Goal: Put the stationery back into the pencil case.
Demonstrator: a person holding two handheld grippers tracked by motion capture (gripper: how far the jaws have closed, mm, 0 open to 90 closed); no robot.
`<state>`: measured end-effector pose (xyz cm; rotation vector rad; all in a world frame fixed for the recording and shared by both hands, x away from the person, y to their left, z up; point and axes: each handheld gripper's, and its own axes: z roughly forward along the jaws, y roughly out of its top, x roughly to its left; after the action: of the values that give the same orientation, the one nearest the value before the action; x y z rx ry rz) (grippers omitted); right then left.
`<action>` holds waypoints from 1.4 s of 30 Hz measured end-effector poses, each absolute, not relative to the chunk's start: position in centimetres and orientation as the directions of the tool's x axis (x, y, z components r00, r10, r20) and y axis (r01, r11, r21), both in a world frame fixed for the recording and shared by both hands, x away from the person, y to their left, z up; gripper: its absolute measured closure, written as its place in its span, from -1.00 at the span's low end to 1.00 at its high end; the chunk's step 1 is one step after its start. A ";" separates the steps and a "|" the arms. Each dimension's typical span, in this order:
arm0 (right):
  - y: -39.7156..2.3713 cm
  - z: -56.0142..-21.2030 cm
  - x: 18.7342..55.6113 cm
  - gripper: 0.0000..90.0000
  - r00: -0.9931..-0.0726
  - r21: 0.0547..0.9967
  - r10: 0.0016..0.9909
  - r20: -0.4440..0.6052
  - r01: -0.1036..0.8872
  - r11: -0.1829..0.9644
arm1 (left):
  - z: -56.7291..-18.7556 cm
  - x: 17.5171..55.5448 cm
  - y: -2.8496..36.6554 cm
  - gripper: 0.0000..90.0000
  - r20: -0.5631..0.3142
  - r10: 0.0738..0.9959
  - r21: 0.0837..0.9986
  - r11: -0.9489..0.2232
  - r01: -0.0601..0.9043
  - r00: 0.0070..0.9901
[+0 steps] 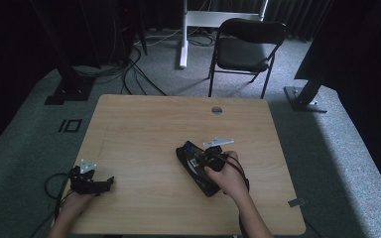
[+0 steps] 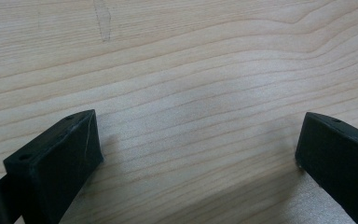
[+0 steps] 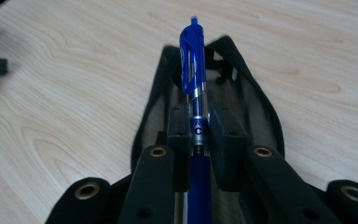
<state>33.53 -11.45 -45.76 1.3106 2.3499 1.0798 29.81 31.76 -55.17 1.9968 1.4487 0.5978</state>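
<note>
My right gripper [image 3: 199, 119] is shut on a blue pen [image 3: 193, 65], which sticks out past the jaws with its clip end forward. Just beneath it on the wooden table [image 1: 139, 124] lies an open black pouch [image 3: 261, 107]. From above, the right gripper [image 1: 192, 150] hovers over the far end of the pouch [image 1: 201, 181], right of the table's middle. My left gripper [image 1: 106, 182] rests near the table's front left corner. Its jaws stand wide apart with only bare wood [image 2: 191, 84] between them, so the left gripper [image 2: 198, 140] is open.
A round cable hole [image 1: 217, 110] sits near the table's far edge. Behind the table stand a black chair [image 1: 245, 44] and a white desk leg [image 1: 183, 34]. Cables [image 1: 129, 69] and dark stand bases [image 1: 305, 96] lie on the grey carpet.
</note>
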 end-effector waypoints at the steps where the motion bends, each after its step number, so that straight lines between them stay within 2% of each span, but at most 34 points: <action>1: -11.5 -45.9 33.5 0.76 -0.568 0.698 0.812 0.132 0.635 0.331 | -55.2 29.8 31.8 -0.99 0.014 0.952 0.691 -0.230 0.686 0.305; 16: -11.1 -48.1 34.3 0.76 -0.561 0.635 0.820 0.112 0.675 0.375 | -55.2 29.8 31.8 -0.99 0.014 0.952 0.691 -0.230 0.685 0.305; 42: -8.8 -49.3 36.2 0.76 -0.584 0.555 0.809 0.069 0.696 0.455 | -55.2 29.8 31.8 -0.99 0.015 0.952 0.690 -0.232 0.686 0.307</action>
<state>36.22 -8.81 -49.30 1.3108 2.4992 0.8088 29.80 31.79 -55.15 2.0005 1.4477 0.5963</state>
